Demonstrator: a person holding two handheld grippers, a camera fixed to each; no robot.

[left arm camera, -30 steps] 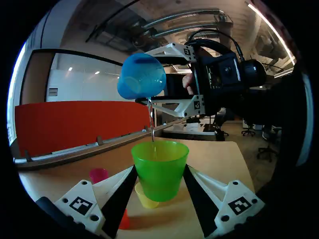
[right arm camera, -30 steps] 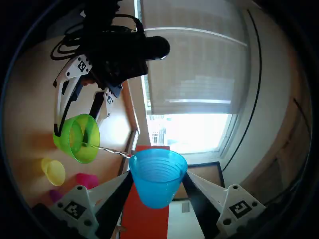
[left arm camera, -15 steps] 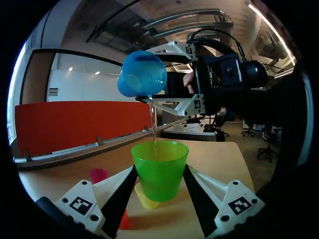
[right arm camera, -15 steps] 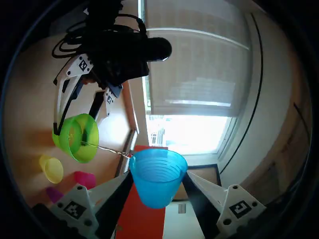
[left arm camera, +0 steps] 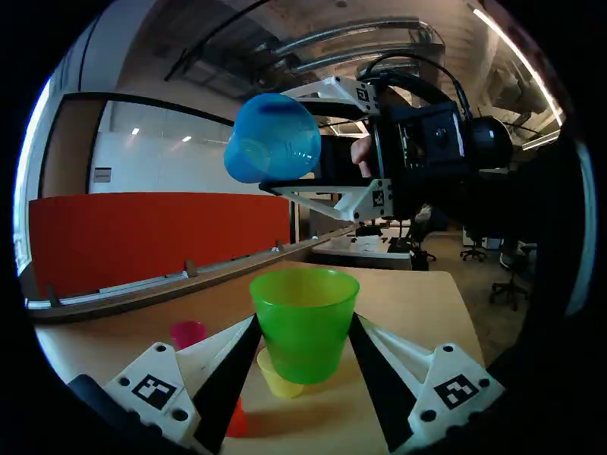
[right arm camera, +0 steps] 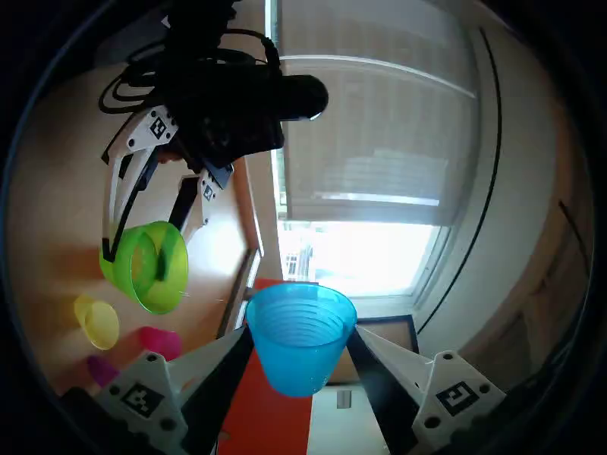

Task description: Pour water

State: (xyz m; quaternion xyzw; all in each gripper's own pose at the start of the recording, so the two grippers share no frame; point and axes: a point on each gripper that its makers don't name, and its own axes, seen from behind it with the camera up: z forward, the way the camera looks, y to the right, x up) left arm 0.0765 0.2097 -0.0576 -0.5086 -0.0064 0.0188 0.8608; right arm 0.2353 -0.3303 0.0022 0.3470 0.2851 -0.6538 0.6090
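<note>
My left gripper (left arm camera: 305, 341) is shut on a green cup (left arm camera: 305, 322), held upright above the wooden table (left arm camera: 410, 303). In the right gripper view the same green cup (right arm camera: 148, 265) shows with its mouth toward me, in the left gripper (right arm camera: 144, 258). My right gripper (right arm camera: 302, 356) is shut on a blue cup (right arm camera: 301, 345). In the left gripper view the blue cup (left arm camera: 272, 140) lies tipped on its side, high above and a little left of the green cup, between the right gripper's fingers (left arm camera: 326, 189). No stream runs between the cups.
On the table under the green cup stand a yellow cup (left arm camera: 279, 378), a pink cup (left arm camera: 187, 334) and a red cup (left arm camera: 237, 421). An orange partition (left arm camera: 152, 235) runs along the table's far side. Office chairs (left arm camera: 474, 246) stand beyond, and a bright window (right arm camera: 356, 254) lies behind.
The thin stream of water from the blue cup into the green cup has stopped. The blue cup has shifted slightly up and right; the green cup has stayed put.
</note>
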